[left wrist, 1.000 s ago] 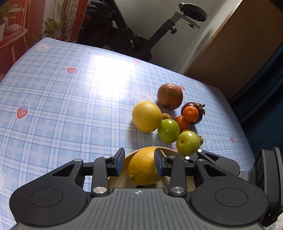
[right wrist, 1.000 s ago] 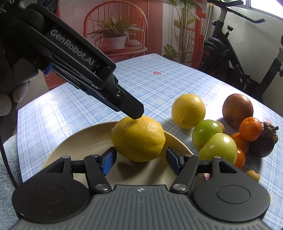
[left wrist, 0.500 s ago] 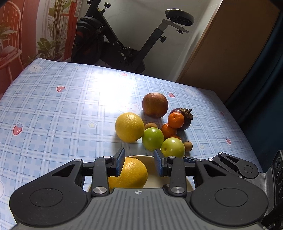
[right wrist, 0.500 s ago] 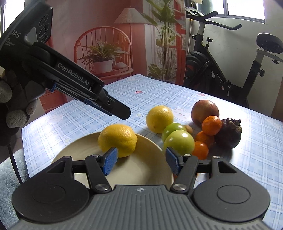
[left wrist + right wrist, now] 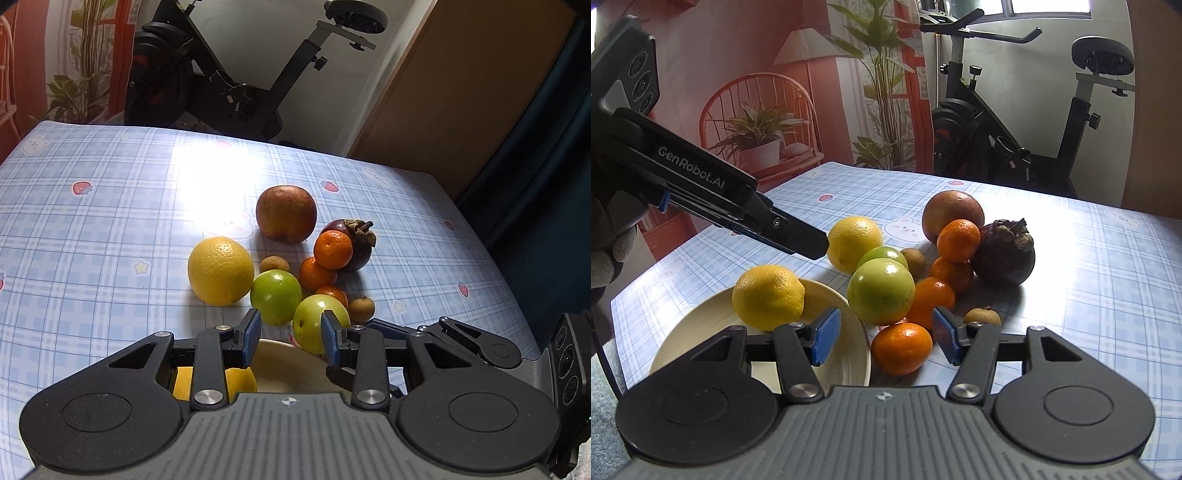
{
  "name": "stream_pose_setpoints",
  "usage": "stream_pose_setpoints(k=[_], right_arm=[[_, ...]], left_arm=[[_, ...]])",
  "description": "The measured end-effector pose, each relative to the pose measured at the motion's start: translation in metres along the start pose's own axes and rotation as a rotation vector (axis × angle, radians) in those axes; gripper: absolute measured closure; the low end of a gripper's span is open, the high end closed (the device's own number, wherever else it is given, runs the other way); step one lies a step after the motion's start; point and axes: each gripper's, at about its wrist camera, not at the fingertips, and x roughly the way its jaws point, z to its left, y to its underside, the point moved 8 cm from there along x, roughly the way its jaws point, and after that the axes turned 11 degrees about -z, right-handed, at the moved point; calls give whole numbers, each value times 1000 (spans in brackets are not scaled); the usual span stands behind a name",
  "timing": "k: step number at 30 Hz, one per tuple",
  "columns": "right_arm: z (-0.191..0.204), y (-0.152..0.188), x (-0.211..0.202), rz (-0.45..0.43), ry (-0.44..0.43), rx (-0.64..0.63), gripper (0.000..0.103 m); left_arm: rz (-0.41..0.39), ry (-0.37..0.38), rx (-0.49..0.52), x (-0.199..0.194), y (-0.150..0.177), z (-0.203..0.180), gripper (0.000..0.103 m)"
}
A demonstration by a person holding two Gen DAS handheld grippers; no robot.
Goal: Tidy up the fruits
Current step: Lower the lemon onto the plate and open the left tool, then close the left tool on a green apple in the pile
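A yellow lemon [image 5: 768, 297] lies on the cream plate [image 5: 846, 354]; it shows partly behind my left finger in the left wrist view [image 5: 240, 380]. My left gripper [image 5: 290, 341] is open and empty above the plate [image 5: 284, 365]. It appears from the left in the right wrist view [image 5: 798, 240]. My right gripper [image 5: 882, 341] is open and empty, with a small orange [image 5: 901, 347] between its tips on the table. Beside the plate lie a second lemon [image 5: 220, 270], two green apples [image 5: 276, 297] [image 5: 317, 325], several small oranges [image 5: 332, 249], a red-brown apple [image 5: 286, 213] and a mangosteen [image 5: 356, 240].
The table has a blue checked cloth [image 5: 92, 240]. Small brown longans [image 5: 362, 308] lie among the fruit. An exercise bike [image 5: 240, 81] stands behind the table, a wooden cabinet [image 5: 461, 92] at right. A wicker chair with a plant [image 5: 757, 136] stands at left.
My left gripper let go of the lemon on the plate and drew back and up, open. My right gripper shifted right, from the plate toward the small orange.
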Motion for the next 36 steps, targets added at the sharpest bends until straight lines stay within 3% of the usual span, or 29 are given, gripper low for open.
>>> stream_pose_setpoints(k=[9, 18, 23, 24, 36], right_arm=[[-4, -1, 16, 24, -31, 46, 49], [-5, -3, 20, 17, -43, 85, 49], [0, -6, 22, 23, -32, 48, 50], [1, -6, 22, 22, -36, 43, 55], [14, -14, 10, 11, -42, -3, 55]], left_arm=[[81, 31, -61, 35, 1, -11, 66], [116, 45, -45, 47, 4, -14, 66], [123, 50, -24, 47, 4, -14, 67], [123, 51, -25, 46, 4, -14, 67], [108, 68, -5, 21, 1, -18, 68]])
